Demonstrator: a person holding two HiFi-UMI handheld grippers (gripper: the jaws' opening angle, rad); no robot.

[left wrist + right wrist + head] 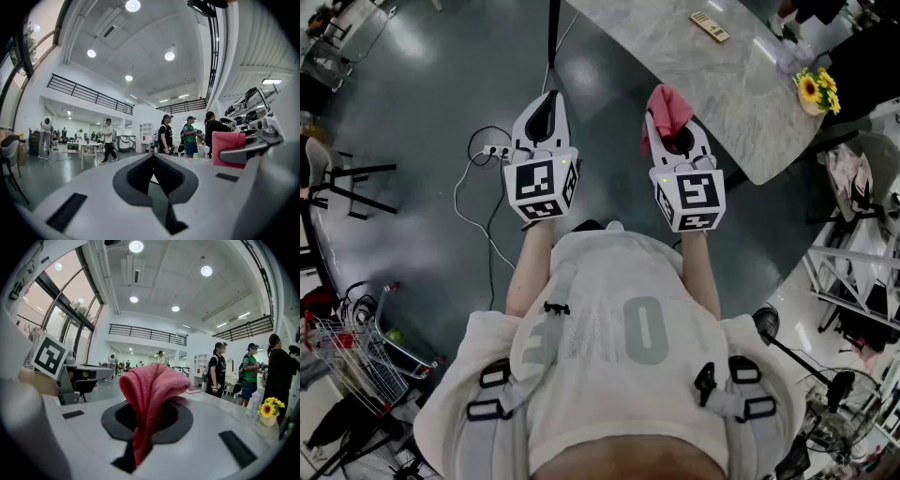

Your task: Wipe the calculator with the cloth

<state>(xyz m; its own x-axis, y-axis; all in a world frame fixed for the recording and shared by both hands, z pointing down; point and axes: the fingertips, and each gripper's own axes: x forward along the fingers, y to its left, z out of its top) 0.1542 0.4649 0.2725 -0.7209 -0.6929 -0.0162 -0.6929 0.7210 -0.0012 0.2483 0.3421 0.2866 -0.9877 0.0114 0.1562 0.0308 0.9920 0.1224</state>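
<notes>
At the far left a wire shopping cart [356, 361] stands on the dark floor [422, 216]. Further in, a white cable [478, 211] trails across the floor to a power strip [494, 150] that shows just beside the left gripper [550, 101]. We hold that gripper out in front of us over the floor. In its own view the two jaws are pressed together, with nothing between them.

Next to it, a little apart, is the right gripper [672, 117]. Its jaws are clamped on the pink cloth [668, 111]. In the right gripper view the folded cloth rises in a rounded hump above the jaws, and a narrow tail of it hangs down through the gap. The gripper's tip is near the edge of the grey marble table [741, 103], which runs up and off to the right.

The calculator [709, 26] lies flat on the table toward its far side, well apart from both grippers and from the cloth. It is too small for us to make out its keys. At the table's right end stands a small bunch of sunflowers [815, 87]. In both gripper views several people [220, 373] stand beyond the table.
</notes>
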